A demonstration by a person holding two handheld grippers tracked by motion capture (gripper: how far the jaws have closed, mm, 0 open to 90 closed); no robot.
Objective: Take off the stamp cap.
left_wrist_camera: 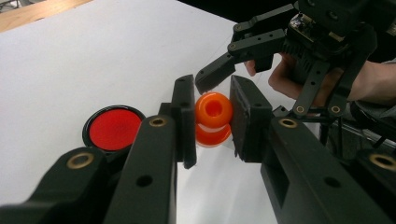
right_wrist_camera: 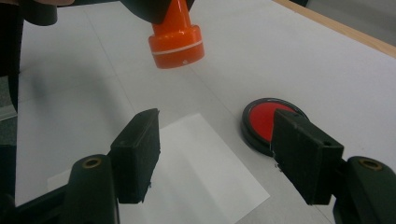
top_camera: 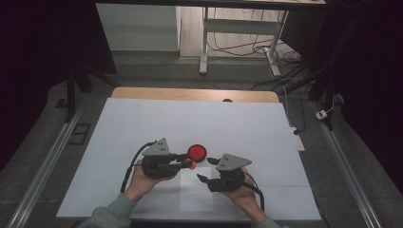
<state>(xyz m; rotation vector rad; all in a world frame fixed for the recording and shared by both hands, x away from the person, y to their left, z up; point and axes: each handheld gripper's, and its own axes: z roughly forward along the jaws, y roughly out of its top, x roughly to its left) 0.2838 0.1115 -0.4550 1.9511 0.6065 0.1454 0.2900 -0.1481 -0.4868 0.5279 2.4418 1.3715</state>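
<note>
While the left gripper (left_wrist_camera: pixel 212 119) clamps its jaws on an orange stamp (left_wrist_camera: pixel 213 119) held above the tabletop (top_camera: pixel 142 123), the right gripper (right_wrist_camera: pixel 217 156) hovers nearby with jaws apart and bare. Below lies a white paper (right_wrist_camera: pixel 201 172), a red ink pad (right_wrist_camera: pixel 262 120) just beside it.

Orange stamp (left_wrist_camera: pixel 213 119) clamped off table (white band near base), beside red ink pad (top_camera: pixel 197 152).
</note>
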